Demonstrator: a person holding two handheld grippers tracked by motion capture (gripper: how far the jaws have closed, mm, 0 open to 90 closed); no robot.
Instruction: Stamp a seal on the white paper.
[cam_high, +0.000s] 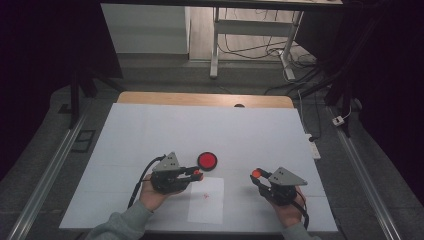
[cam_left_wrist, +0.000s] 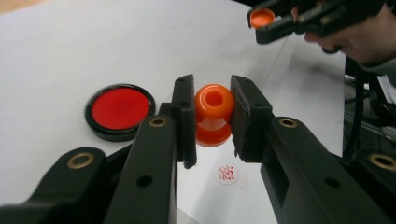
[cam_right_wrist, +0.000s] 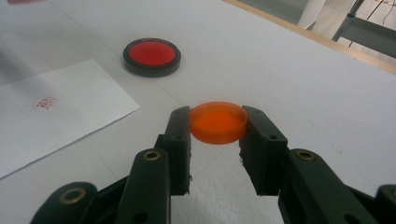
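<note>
Item: your left gripper (cam_left_wrist: 212, 119) clamps the orange plastic knob-shaped stamp (cam_left_wrist: 213, 114) above the stamped white paper sheet (cam_high: 206, 200), your right gripper (cam_right_wrist: 218, 126) pinching its round orange cap (cam_right_wrist: 218, 122) aside, red ink pad (cam_right_wrist: 152, 56) open nearby.

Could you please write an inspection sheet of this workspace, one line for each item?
Surface: white table cover, wooden edge at the far side.
Job's things: orange plastic stamp in the left gripper; round orange cap in the right gripper; round black ink pad with red centre uncovered; white paper sheet bearing one red stamp mark.
Clutter: nothing seen.
Grippers: both have jaws shut on their things, held above the table.
Cables: black cable trailing from the left gripper; loose wires on the floor.
Surroundings: dark room, white desk frame beyond.
</note>
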